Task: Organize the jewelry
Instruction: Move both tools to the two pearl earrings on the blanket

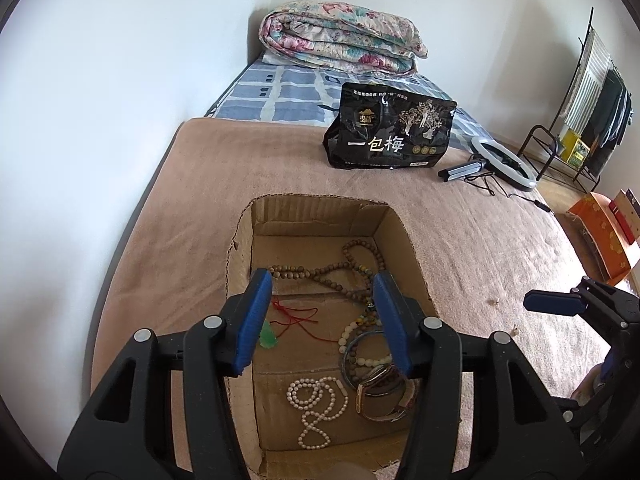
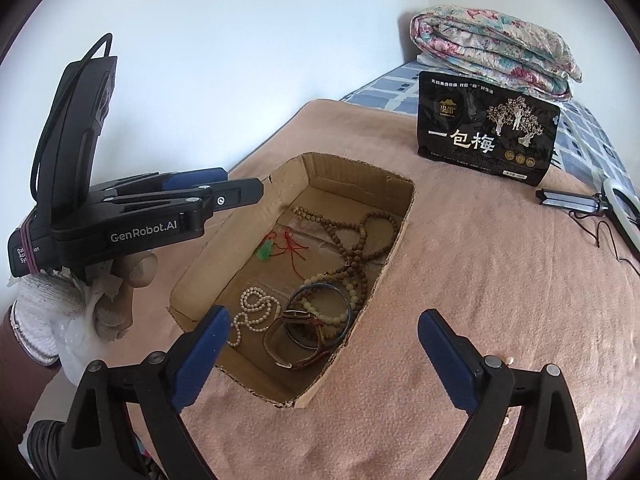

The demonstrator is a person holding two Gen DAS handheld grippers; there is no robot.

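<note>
An open cardboard box point(image 1: 404, 236) point(image 2: 400, 216) lies on the pink blanket and holds jewelry. Inside are a brown wooden bead necklace point(image 1: 348, 264) point(image 2: 360, 236), a green pendant on red cord point(image 1: 267, 338) point(image 2: 265, 251), a white pearl necklace point(image 1: 316, 404) point(image 2: 256, 308), a pale bead bracelet point(image 1: 356, 344) point(image 2: 320, 280), a blue bangle point(image 2: 320, 312) and a watch point(image 1: 380, 400) point(image 2: 304, 344). My left gripper point(image 1: 322, 312) point(image 2: 240, 190) is open and empty above the box. My right gripper point(image 2: 324, 340) point(image 1: 552, 303) is open and empty near the box's right front corner.
A black snack bag point(image 1: 390, 128) point(image 2: 486, 136) stands behind the box. A ring light with tripod point(image 1: 500, 164) point(image 2: 592, 204) lies at the right. A folded floral quilt point(image 1: 340, 36) point(image 2: 496, 48) sits at the back by the wall. A clothes rack point(image 1: 580, 120) stands far right.
</note>
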